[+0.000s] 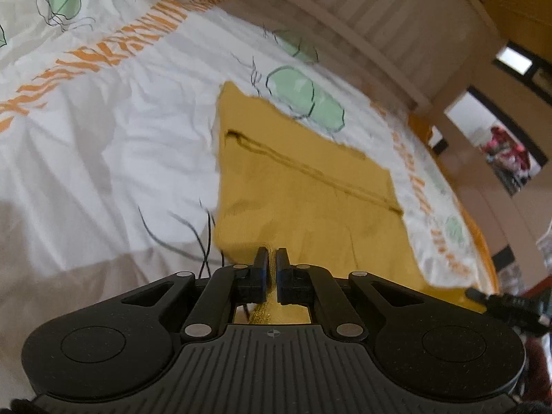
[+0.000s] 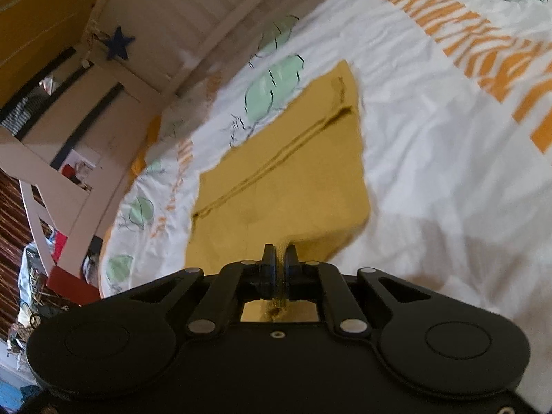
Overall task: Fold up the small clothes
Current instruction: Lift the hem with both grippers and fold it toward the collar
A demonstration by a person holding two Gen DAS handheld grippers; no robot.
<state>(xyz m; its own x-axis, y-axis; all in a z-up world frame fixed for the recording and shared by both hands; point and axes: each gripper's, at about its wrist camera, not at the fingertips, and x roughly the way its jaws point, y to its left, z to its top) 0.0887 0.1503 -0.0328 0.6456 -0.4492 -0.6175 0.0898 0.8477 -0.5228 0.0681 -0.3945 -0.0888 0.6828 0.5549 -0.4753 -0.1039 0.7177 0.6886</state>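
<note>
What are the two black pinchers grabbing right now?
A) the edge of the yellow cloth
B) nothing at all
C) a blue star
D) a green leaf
A: the left gripper and the right gripper are each shut on the near edge of the yellow cloth, with fabric showing between the pads.

I am looking across a bed under a white duvet (image 1: 114, 145) printed with orange bands and green leaves, a pale slatted wooden bed end (image 2: 193, 10) bearing a dark blue star (image 2: 119, 47), and ochre walls (image 1: 510, 3) rising behind.
</note>
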